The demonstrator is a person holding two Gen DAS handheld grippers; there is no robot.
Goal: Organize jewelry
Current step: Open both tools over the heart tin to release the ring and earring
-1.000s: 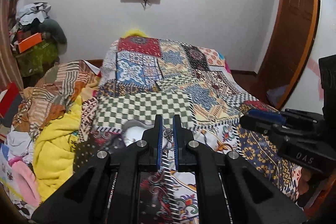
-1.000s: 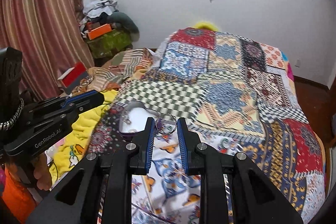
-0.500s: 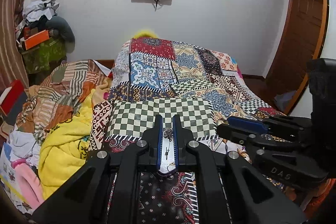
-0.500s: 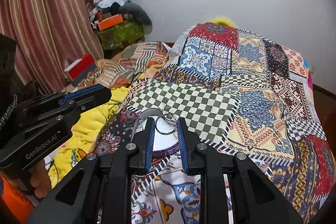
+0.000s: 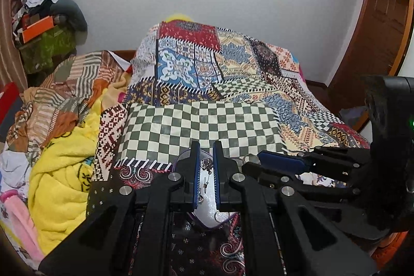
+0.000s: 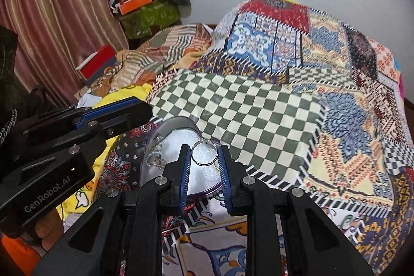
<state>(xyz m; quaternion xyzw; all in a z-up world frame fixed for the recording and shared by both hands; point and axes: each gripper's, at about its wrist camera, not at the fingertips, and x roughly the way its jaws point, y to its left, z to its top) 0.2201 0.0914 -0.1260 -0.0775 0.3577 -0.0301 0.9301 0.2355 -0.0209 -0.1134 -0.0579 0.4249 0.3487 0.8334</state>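
Note:
A clear heart-shaped jewelry box (image 6: 178, 136) with a white foam lining sits on the patchwork bedspread; it also shows in the left wrist view (image 5: 207, 211). My left gripper (image 5: 206, 164) is shut on a small silver earring (image 5: 206, 164) whose hook dangles over the box. My right gripper (image 6: 204, 156) is shut on a thin silver ring (image 6: 204, 155) and holds it above the box. A few small silver pieces (image 6: 155, 159) lie at the box's left side. The right gripper shows in the left wrist view (image 5: 279, 163), and the left gripper in the right wrist view (image 6: 113, 115).
A green-and-white checkered patch of bedspread (image 6: 245, 110) lies just beyond the box. A yellow blanket (image 5: 59, 172) and piled clothes lie left of the bed. A red box (image 6: 97, 64) and a cluttered stand (image 6: 147, 9) are by the curtain.
Both grippers have moved forward and down over the heart-shaped box, each keeping its piece. The box now lies right under the fingertips.

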